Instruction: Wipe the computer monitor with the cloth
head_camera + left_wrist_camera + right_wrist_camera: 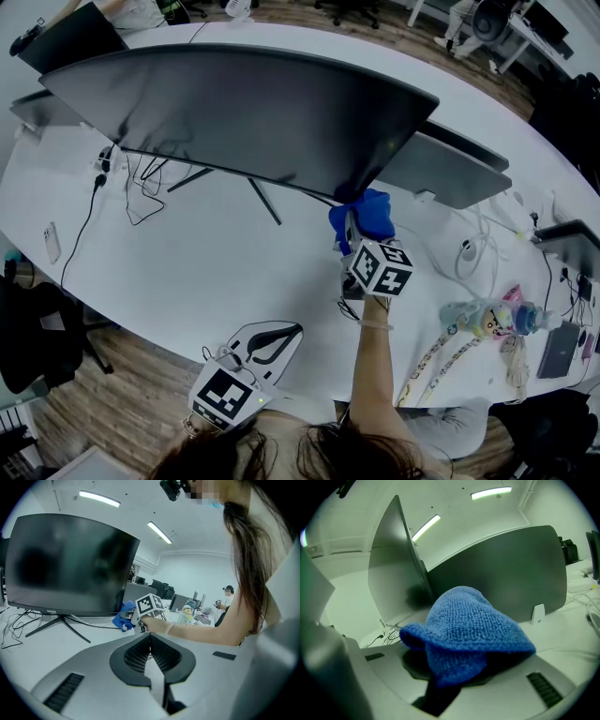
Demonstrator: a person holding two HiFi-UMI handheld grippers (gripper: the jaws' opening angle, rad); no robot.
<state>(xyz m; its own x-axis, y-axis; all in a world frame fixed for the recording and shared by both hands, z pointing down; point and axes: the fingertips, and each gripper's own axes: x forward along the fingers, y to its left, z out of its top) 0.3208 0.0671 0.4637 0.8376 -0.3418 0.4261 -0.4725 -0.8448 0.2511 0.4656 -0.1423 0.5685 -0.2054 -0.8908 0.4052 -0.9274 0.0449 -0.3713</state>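
At the far left of the white table (pixel 187 272), a tangle of black cables (pixel 141 183) runs beneath the monitor (pixel 244 103). My left hand-held gripper (pixel 281 337) hangs low over the near edge of the table, well clear of the screen. Its jaws are pressed together with nothing between them. Its marker cube (pixel 223 394) carries only black-and-white square patterns, no words.

From the left gripper view, the monitor's dark screen (pixel 65 564) is blank. It stands on thin splayed legs (pixel 51 623). A small pale logo (pixel 49 611) sits on the lower bezel, too small for me to read.

Further right, the blue cloth (pixel 366 214) is bunched against the monitor's lower right corner. It is pinched in the jaws of my right hand-held gripper (pixel 352 234). In the right gripper view the cloth (pixel 464 625) drapes over the jaws and covers their tips. The right gripper's cube (pixel 380 267) also shows only square markers.

Behind that corner stands a second, darker monitor (pixel 450 173). At the right end of the table lie a pale toy figure (pixel 483 319) and a printed strap (pixel 431 361). I cannot make out the strap's lettering.
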